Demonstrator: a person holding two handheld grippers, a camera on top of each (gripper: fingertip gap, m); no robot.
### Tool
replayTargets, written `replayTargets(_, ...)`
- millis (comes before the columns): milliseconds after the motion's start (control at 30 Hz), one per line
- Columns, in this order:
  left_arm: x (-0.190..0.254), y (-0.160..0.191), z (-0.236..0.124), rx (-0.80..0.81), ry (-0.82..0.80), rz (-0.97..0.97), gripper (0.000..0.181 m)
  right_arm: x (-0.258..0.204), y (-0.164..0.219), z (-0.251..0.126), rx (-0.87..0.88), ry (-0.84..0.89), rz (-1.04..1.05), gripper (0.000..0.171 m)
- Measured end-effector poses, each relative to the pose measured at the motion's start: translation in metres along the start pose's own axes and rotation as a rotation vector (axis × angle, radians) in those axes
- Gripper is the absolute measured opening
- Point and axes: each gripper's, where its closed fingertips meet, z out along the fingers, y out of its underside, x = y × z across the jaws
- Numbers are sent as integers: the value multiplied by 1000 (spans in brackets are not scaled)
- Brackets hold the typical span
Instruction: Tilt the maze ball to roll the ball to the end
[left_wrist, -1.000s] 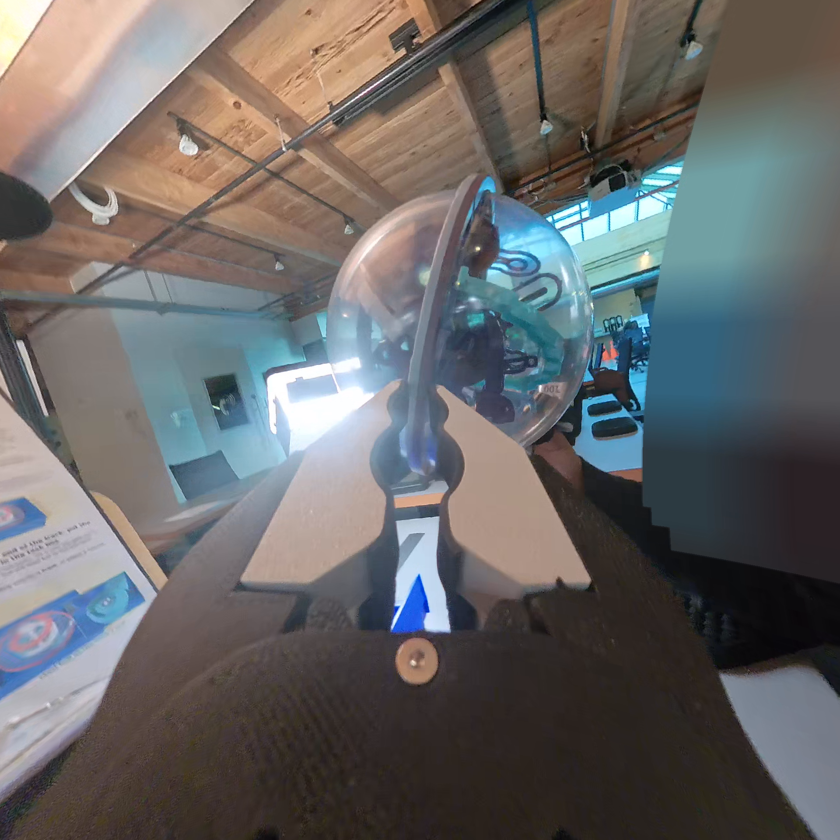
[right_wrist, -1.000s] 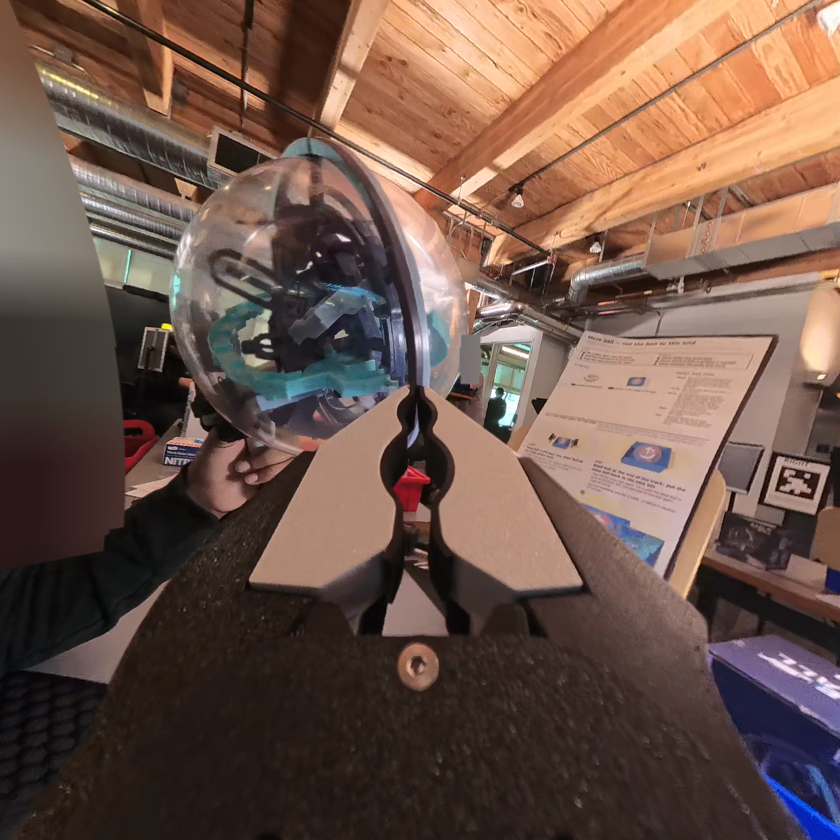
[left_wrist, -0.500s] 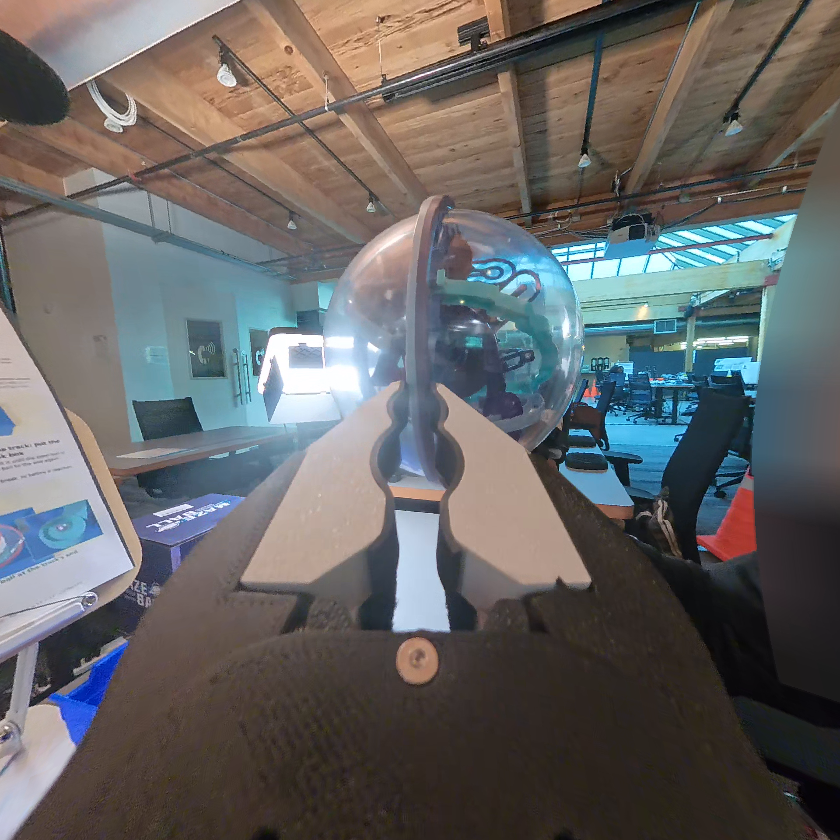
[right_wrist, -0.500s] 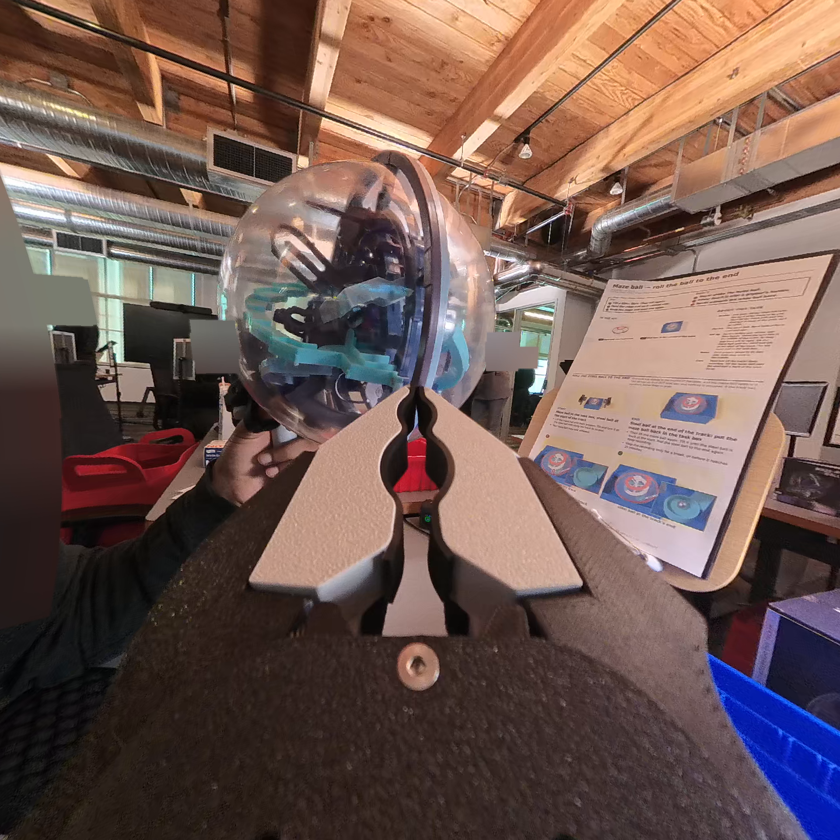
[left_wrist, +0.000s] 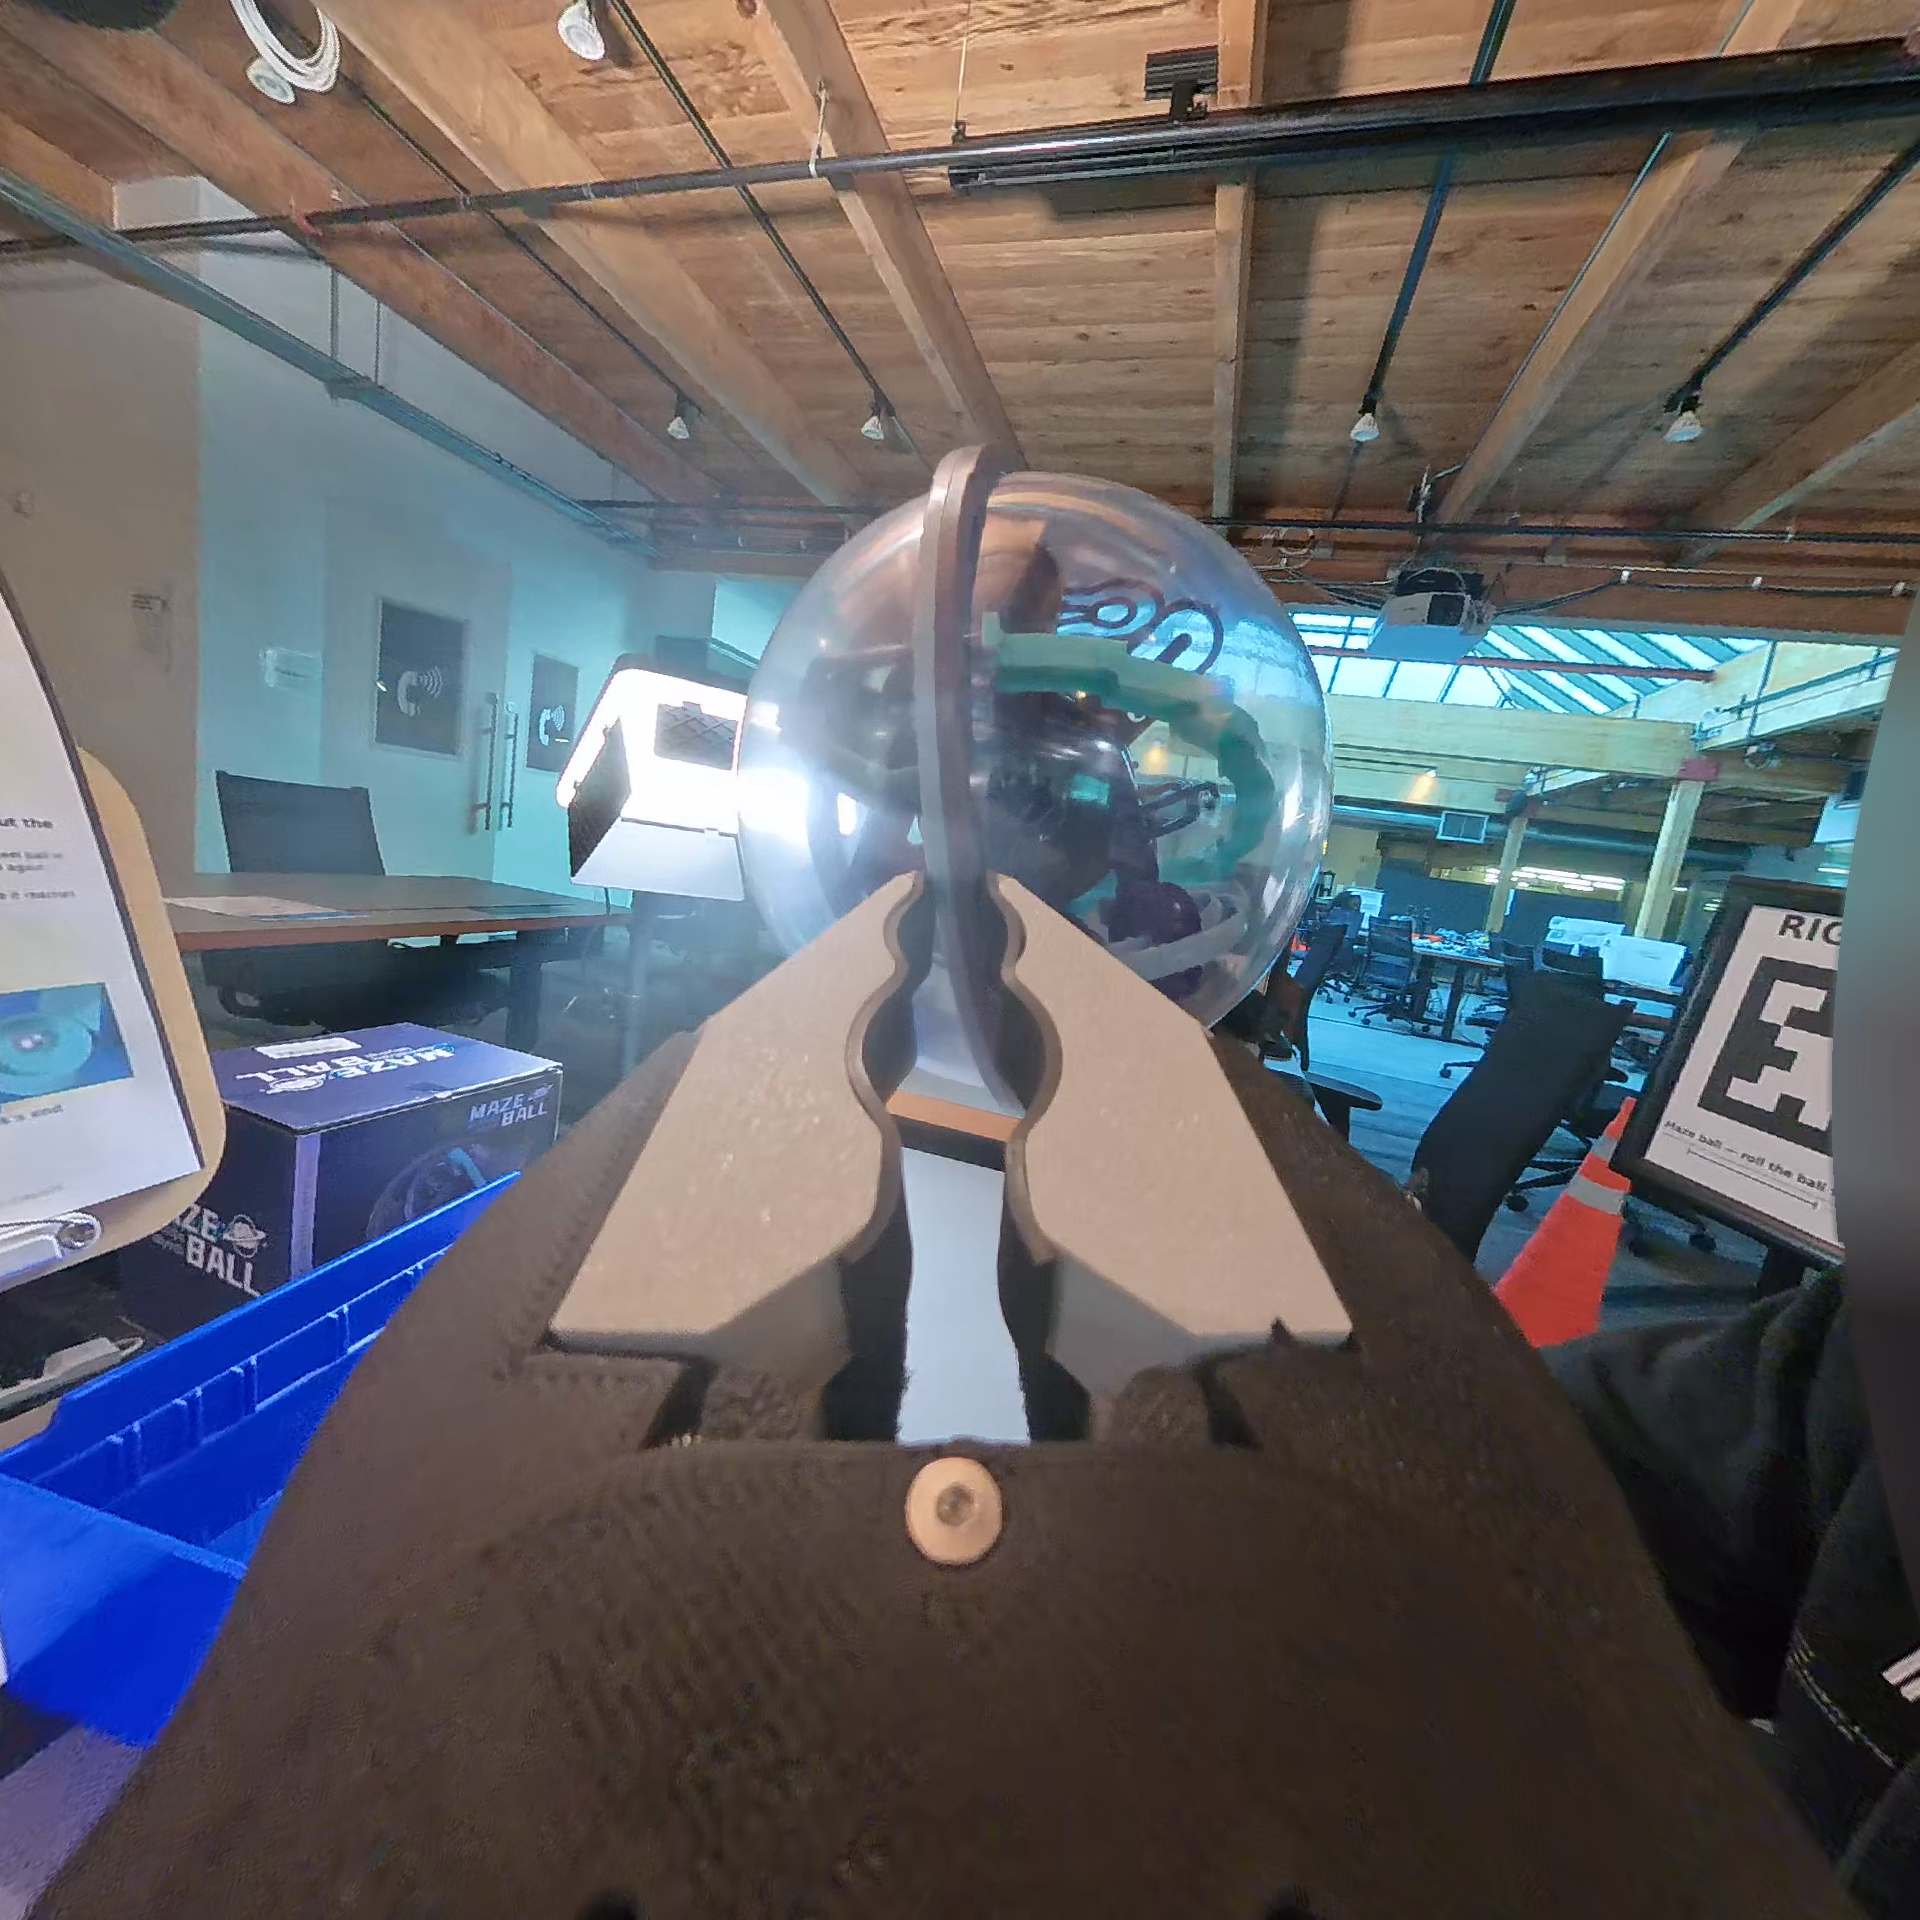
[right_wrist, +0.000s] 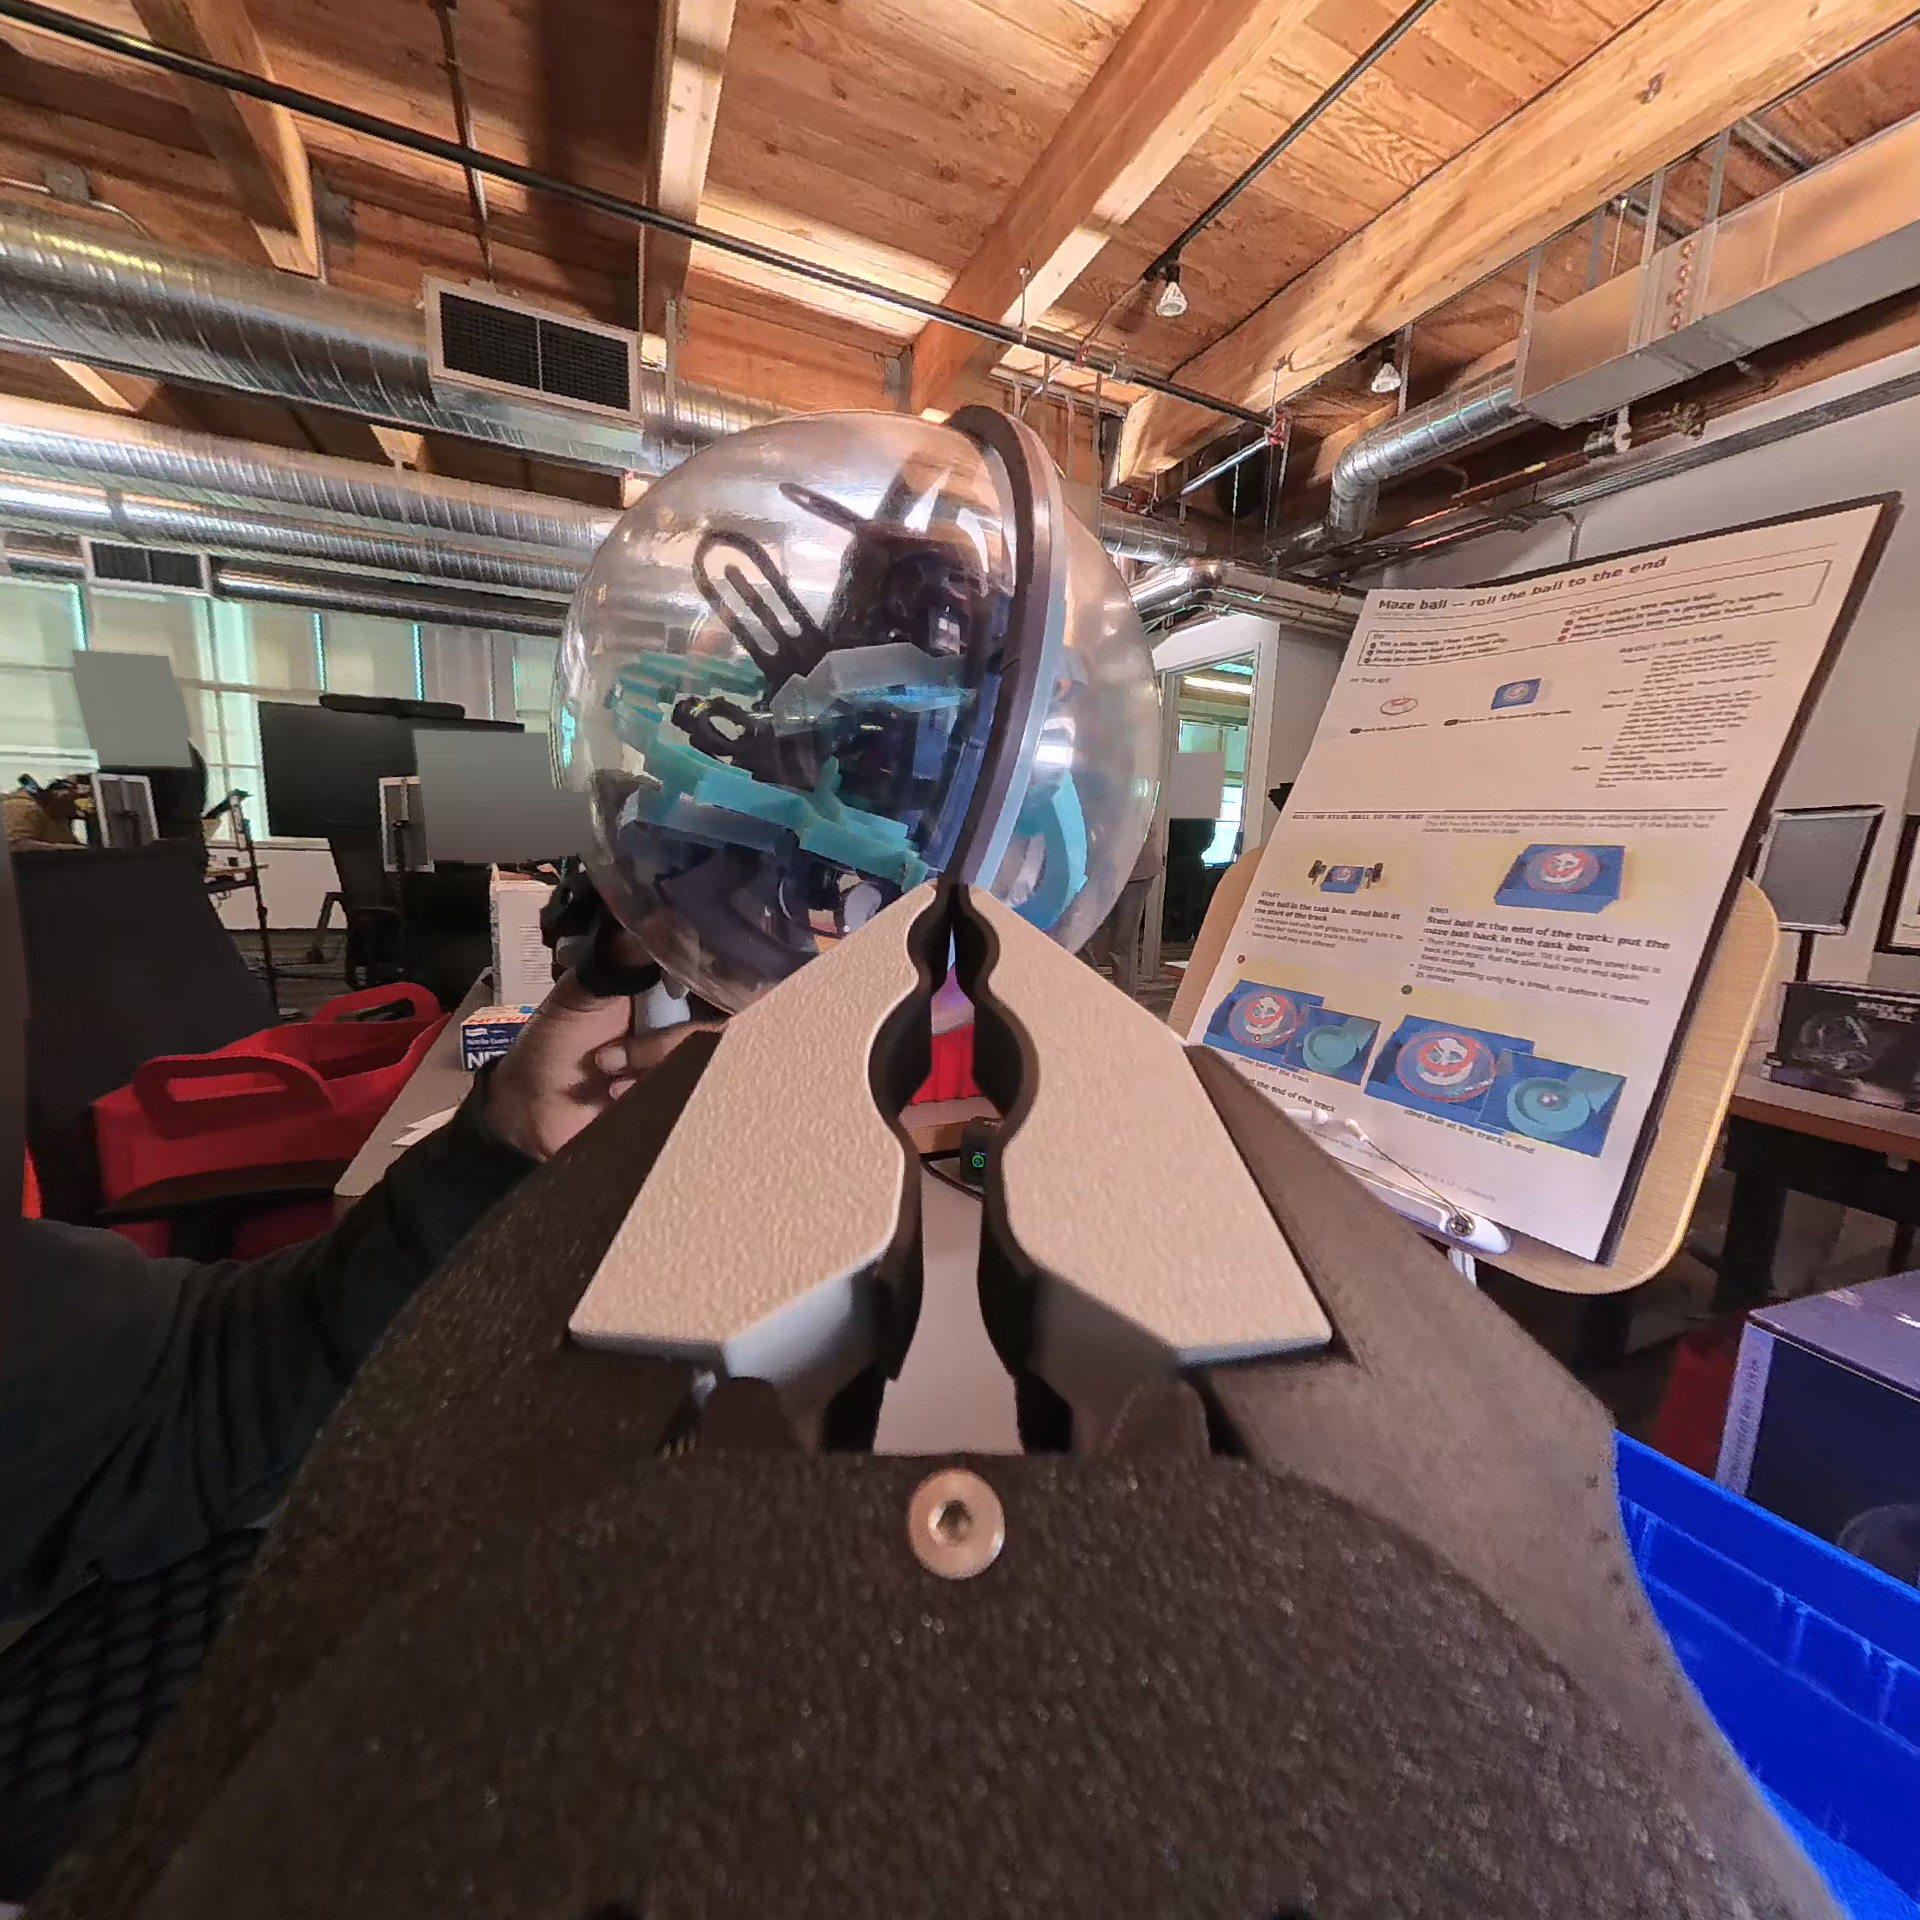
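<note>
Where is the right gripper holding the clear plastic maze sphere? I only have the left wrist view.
Observer: The right gripper is shut on the dark rim band of the clear plastic maze sphere, at the band's lower end.
Operator: Is the track visible there?
Observer: Yes, the teal track fills the half left of the band.
Operator: What's beyond the sphere?
Observer: A hand in a dark sleeve sits below its far side, with a red bag behind.

the right gripper (right_wrist: 954, 902) pinches the dark rim (right_wrist: 1023, 582) of the clear maze ball (right_wrist: 831, 727), held up before a hand (right_wrist: 582, 1049), with an instruction board (right_wrist: 1538, 894) at right.
</note>
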Motion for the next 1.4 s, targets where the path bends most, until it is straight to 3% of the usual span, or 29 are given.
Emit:
replayTargets(233, -8, 8, 0, -11, -18, -77, 7, 5, 4, -2, -13, 14, 24, 0)
replayTargets(367, -21, 33, -11, -53, -58, -198, 6, 9, 22, -4, -55, 25, 105, 0)
replayTargets(667, -25, 155, -66, -250, -173, -583, 8, -9, 116, -61, -220, 121, 397, 0)
replayTargets(867, 14, 229, -79, -430, -159, -762, 0, -48, 181, -93, -382, 163, 538, 0)
replayTargets(1067, 3, 251, -85, -505, -239, -778, 0, -43, 197, -111, -437, 227, 496, 0)
replayTargets(1233, -30, 232, -88, -481, -328, -621, 0, -27, 198, -114, -457, 253, 394, 0)
replayTargets(1333, -34, 217, -77, -435, -304, -551, 22, -15, 191, -115, -439, 261, 357, 1)
replayTargets(1400, -35, 212, -69, -413, -288, -513, 38, -2, 188, -121, -451, 305, 289, 11)
